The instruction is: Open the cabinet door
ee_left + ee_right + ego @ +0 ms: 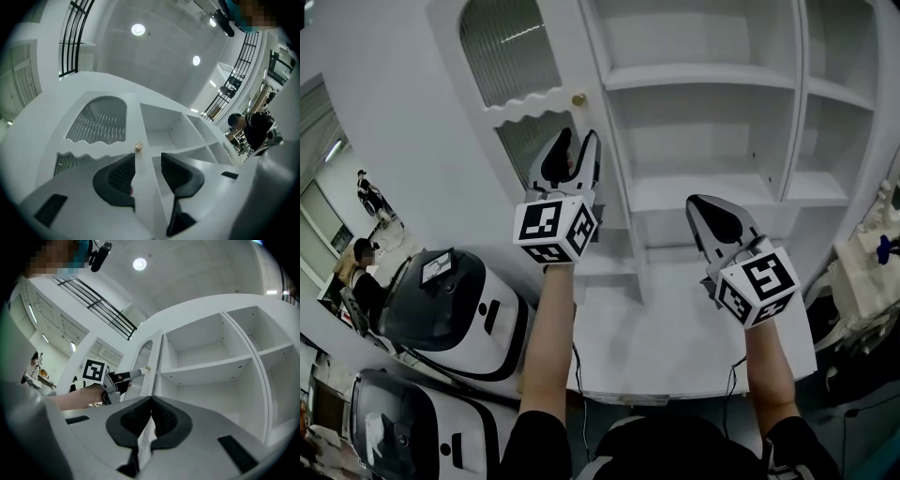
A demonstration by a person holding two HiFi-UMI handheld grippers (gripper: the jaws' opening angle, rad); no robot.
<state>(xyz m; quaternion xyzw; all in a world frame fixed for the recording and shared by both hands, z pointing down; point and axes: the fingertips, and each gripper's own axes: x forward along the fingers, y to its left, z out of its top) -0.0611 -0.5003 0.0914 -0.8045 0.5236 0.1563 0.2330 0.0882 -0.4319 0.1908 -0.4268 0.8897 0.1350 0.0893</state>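
Note:
The white cabinet door (511,70) has an arched ribbed glass pane and a small brass knob (578,98) at its right edge. My left gripper (577,138) is open just below the knob, its fingers pointing up at it. In the left gripper view the knob (138,146) sits just above the gap of the left gripper (147,158), and the door's edge runs between the jaws without touching them. My right gripper (699,202) is shut on nothing, in front of the lower shelves. From the right gripper (151,401) I see the left gripper (136,373) at the knob (146,367).
Open white shelves (703,77) fill the cabinet to the right of the door. A white tabletop (675,337) lies below my arms. Two rounded white and black machines (450,300) stand at lower left. A person (361,262) sits at the far left.

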